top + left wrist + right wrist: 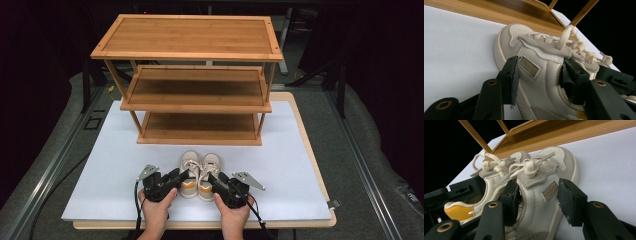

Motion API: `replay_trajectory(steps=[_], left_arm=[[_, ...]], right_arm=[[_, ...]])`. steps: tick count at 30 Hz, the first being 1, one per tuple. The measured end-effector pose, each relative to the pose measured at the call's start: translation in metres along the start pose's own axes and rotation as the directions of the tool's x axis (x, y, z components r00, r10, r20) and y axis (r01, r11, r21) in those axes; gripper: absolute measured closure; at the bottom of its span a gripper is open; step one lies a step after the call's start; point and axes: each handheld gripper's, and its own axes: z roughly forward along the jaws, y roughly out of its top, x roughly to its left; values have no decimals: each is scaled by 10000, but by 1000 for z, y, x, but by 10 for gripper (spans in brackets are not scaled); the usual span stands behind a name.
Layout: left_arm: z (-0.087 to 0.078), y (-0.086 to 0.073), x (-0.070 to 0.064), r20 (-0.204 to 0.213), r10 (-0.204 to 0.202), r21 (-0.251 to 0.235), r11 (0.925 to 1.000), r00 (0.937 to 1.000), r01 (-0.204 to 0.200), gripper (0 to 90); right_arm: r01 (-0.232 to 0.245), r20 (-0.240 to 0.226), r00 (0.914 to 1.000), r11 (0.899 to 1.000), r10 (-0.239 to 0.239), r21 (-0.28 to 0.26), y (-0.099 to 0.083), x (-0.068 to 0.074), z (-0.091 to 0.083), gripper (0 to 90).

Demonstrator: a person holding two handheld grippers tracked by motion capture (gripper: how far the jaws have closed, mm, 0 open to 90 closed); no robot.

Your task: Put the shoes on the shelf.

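Observation:
A pair of cream sneakers with yellow lining stands on the white table top, toes toward a bamboo shoe rack (196, 107). My left gripper (181, 176) comes in from the left and is shut on the left shoe (189, 169). In the left gripper view its gripper (540, 72) has one jaw on the labelled outer side of the left shoe (537, 86) and the other inside the collar. My right gripper (214, 178) is shut on the right shoe (210, 169). In its own view the right gripper (540, 195) clamps the right shoe (541, 176) the same way.
The rack has three wooden shelves, all bare; its bottom shelf (200, 141) sits just beyond the shoes' toes. The white table top (110, 165) spreads to both sides. The person's hands hold both grippers near the table's front edge (200, 224). Dark floor surrounds the table.

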Motion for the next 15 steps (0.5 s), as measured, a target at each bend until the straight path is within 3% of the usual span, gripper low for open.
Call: replay_trajectory(steps=[7, 10, 13, 15], left_arm=[[-1, 1, -1, -48, -9, 84, 10000, 10000, 9, 528], [-3, 2, -3, -99, 24, 183, 9998, 9999, -22, 529], [-4, 2, -4, -95, 13, 201, 9998, 10000, -11, 529], [-4, 4, -5, -89, 71, 162, 9998, 9999, -69, 529]], right_arm=[[-93, 73, 9999, 9999, 92, 101, 0, 0, -1, 531], [-155, -136, 9998, 9999, 155, 11, 1, 0, -1, 531], [-160, -118, 9998, 9996, 163, 240, 0, 0, -4, 532], [-267, -154, 9995, 9996, 267, -15, 0, 1, -3, 532]])
